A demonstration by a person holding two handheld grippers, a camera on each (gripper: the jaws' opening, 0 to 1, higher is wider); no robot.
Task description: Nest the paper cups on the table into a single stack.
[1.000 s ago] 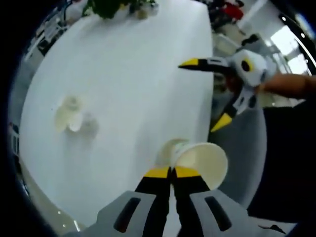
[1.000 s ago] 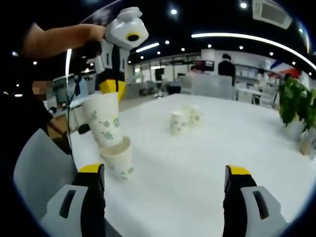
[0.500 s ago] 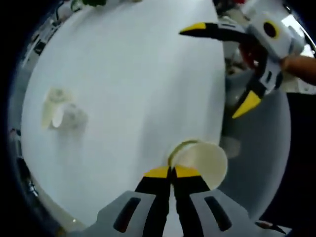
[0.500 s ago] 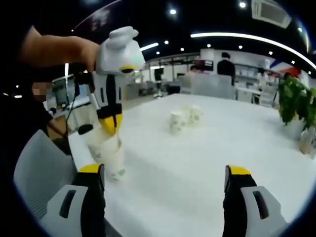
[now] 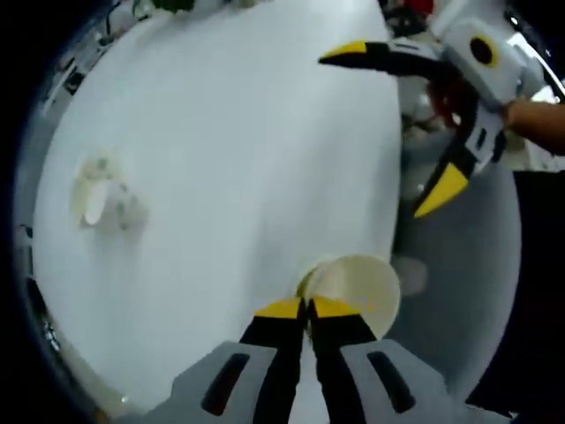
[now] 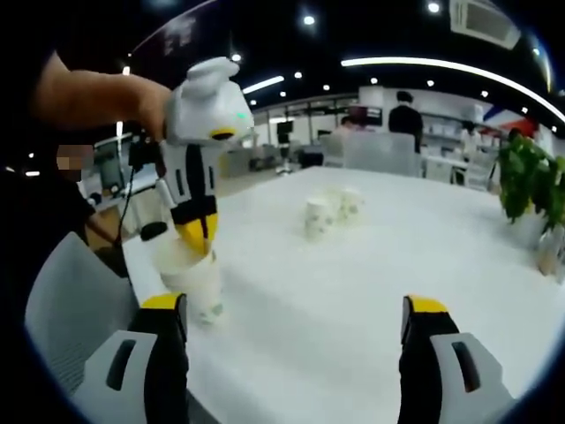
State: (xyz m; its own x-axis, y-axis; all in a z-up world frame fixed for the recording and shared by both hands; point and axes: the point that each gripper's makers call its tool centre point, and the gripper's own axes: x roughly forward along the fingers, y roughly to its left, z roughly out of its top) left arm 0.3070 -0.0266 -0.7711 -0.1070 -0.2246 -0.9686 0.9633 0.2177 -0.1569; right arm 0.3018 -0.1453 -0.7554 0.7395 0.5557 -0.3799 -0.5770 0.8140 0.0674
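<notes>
The white surface (image 6: pixel 353 291) carries two loose paper cups (image 6: pixel 331 212) mid-way. At its near edge the left claw (image 6: pixel 196 237) pinches the nested cup's (image 5: pixel 357 287) thin, crushable rim; a light grip there suits. Right claw (image 6: pixel 291 322) gapes wide, holding nothing.

The left gripper view looks steeply down on the white table (image 5: pixel 229 159), close over the nested cups (image 5: pixel 353 287) at 6 o'clock. The right gripper view looks level across the table (image 6: pixel 353 291) from its near edge. Both share the cup pair (image 6: pixel 331 212) and near cups (image 6: pixel 199 287).
</notes>
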